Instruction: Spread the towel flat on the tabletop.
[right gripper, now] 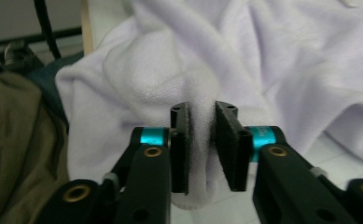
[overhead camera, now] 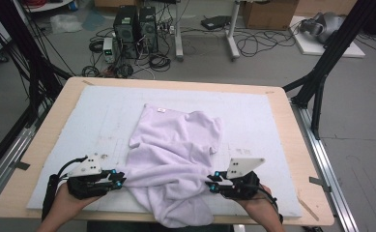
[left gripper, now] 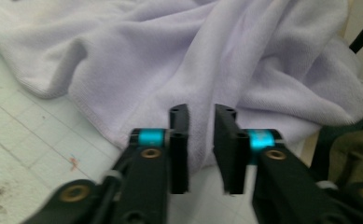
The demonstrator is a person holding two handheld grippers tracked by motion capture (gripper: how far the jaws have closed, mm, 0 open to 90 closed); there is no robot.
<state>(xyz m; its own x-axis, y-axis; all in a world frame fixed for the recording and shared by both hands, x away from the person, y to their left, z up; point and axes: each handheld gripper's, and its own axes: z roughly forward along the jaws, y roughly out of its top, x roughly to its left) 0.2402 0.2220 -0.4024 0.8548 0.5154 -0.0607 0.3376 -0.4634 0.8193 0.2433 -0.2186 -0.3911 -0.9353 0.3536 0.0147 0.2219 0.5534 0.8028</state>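
A pale lilac towel (overhead camera: 176,150) lies crumpled on the white mat (overhead camera: 103,111), and its near part hangs over the table's front edge. My left gripper (overhead camera: 122,180) sits at the towel's near left edge, held in a hand. In the left gripper view the jaws (left gripper: 201,114) stand narrow, with the hem of the towel (left gripper: 170,56) filling the gap between them. My right gripper (overhead camera: 209,186) is at the towel's near right side. In the right gripper view its jaws (right gripper: 202,109) pinch a raised fold of the towel (right gripper: 286,56).
The mat covers a wooden table (overhead camera: 296,145) with bare wood along its edges. Black frame struts (overhead camera: 321,82) stand at the table's left and right. Computers (overhead camera: 135,29) and cables lie on the floor beyond the far edge. A person's trouser leg (right gripper: 16,140) shows below the front edge.
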